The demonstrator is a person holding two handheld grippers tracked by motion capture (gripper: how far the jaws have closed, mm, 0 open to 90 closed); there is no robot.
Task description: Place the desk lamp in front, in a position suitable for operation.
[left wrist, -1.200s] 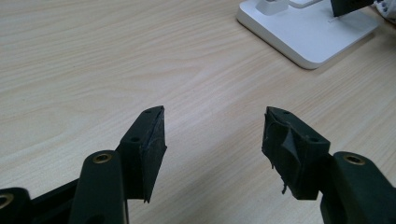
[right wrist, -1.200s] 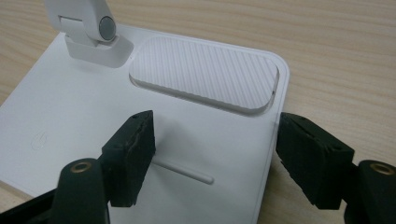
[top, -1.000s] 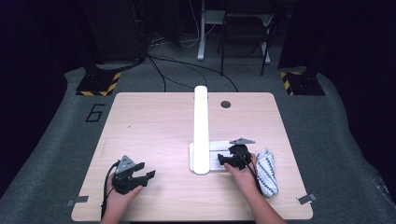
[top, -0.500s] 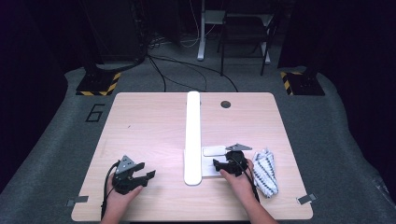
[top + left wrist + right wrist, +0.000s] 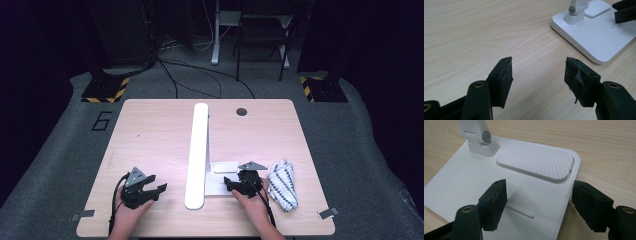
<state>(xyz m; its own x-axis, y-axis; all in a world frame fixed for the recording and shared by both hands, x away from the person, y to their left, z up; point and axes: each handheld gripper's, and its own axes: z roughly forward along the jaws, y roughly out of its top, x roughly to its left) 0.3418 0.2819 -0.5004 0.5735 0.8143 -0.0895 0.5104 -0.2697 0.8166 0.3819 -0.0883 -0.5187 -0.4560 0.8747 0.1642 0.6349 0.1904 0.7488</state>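
A white desk lamp lies across the wooden table [image 5: 150,135], its long arm [image 5: 197,155] running from the back toward the front edge. Its flat base [image 5: 216,186] carries a ribbed pad [image 5: 536,161] beside the hinge [image 5: 480,140]. My right gripper [image 5: 232,184] is at the base's right side and stands open [image 5: 539,197], one jaw over the base [image 5: 474,185] and the other just past its edge above the wood. My left gripper [image 5: 157,186] rests at the front left, open [image 5: 537,72], with bare table between its jaws. It points at the base [image 5: 594,37].
A folded blue-and-white striped cloth [image 5: 282,185] lies right of my right hand. A round cable hole [image 5: 242,111] sits near the table's back edge. Dark floor with cables and stands surrounds the table.
The lamp has shifted left and toward the front edge, its arm's near end now closer to the front. My right gripper moved the same way with the base. The left gripper stayed put.
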